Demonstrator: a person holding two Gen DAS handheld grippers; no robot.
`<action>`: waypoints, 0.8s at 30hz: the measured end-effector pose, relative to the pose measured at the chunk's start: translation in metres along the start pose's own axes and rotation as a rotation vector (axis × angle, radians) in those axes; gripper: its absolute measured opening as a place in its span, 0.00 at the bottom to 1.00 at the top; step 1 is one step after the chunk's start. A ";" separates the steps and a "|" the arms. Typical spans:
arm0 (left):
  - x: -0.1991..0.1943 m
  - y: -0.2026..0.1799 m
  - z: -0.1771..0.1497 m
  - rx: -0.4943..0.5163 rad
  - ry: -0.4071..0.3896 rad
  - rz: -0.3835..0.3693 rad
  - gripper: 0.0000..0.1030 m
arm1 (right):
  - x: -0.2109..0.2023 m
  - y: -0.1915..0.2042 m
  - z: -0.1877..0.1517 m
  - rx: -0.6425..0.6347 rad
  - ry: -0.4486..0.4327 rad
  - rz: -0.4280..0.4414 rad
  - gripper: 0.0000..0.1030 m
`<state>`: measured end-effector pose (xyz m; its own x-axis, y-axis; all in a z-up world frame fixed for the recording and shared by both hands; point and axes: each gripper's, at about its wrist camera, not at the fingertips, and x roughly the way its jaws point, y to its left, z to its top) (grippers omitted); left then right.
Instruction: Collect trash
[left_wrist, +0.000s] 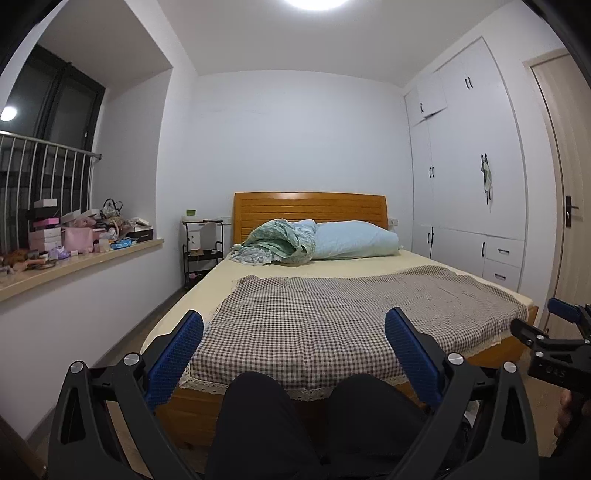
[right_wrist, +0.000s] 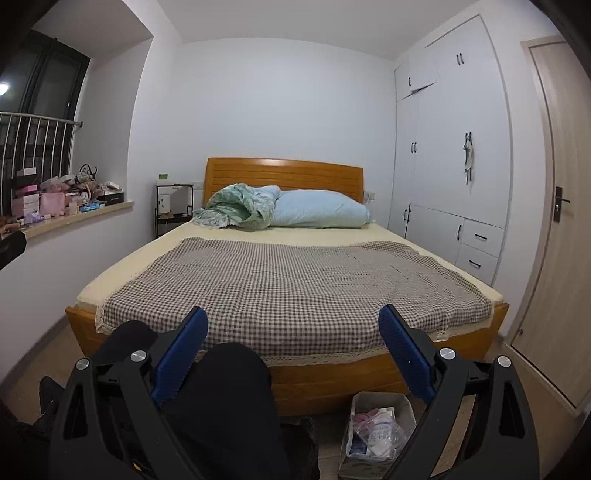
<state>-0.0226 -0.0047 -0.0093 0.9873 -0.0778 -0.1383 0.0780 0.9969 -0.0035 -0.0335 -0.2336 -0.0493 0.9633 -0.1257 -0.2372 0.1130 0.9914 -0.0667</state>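
Left gripper (left_wrist: 293, 325): released, jaws wide apart, empty; held above the person's knees (left_wrist: 258, 398), facing the bed (left_wrist: 332, 314).
Right gripper (right_wrist: 293, 325): released, jaws wide apart, empty; facing the foot of the bed.
Trash bin (right_wrist: 364, 400): on the floor just before the bed's footboard, right of the knees, below the right gripper.
Trash (right_wrist: 373, 428): wrappers and plastic inside the bin.
Bed: checked cover, pillow at headboard.

wooden bed (right_wrist: 284, 288), white wardrobe (right_wrist: 450, 147), dark window (left_wrist: 48, 107)
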 end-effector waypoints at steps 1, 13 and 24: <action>0.000 0.000 0.000 -0.004 0.003 -0.003 0.93 | -0.002 -0.001 0.001 0.006 -0.003 0.003 0.87; 0.000 -0.002 0.001 0.011 0.007 -0.011 0.93 | 0.003 -0.002 -0.003 0.025 0.023 0.025 0.87; 0.000 -0.004 0.000 0.018 0.010 -0.011 0.93 | 0.001 -0.007 -0.002 0.025 0.037 0.039 0.87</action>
<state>-0.0225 -0.0083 -0.0096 0.9850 -0.0885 -0.1479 0.0914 0.9957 0.0125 -0.0338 -0.2407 -0.0510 0.9574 -0.0879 -0.2752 0.0820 0.9961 -0.0329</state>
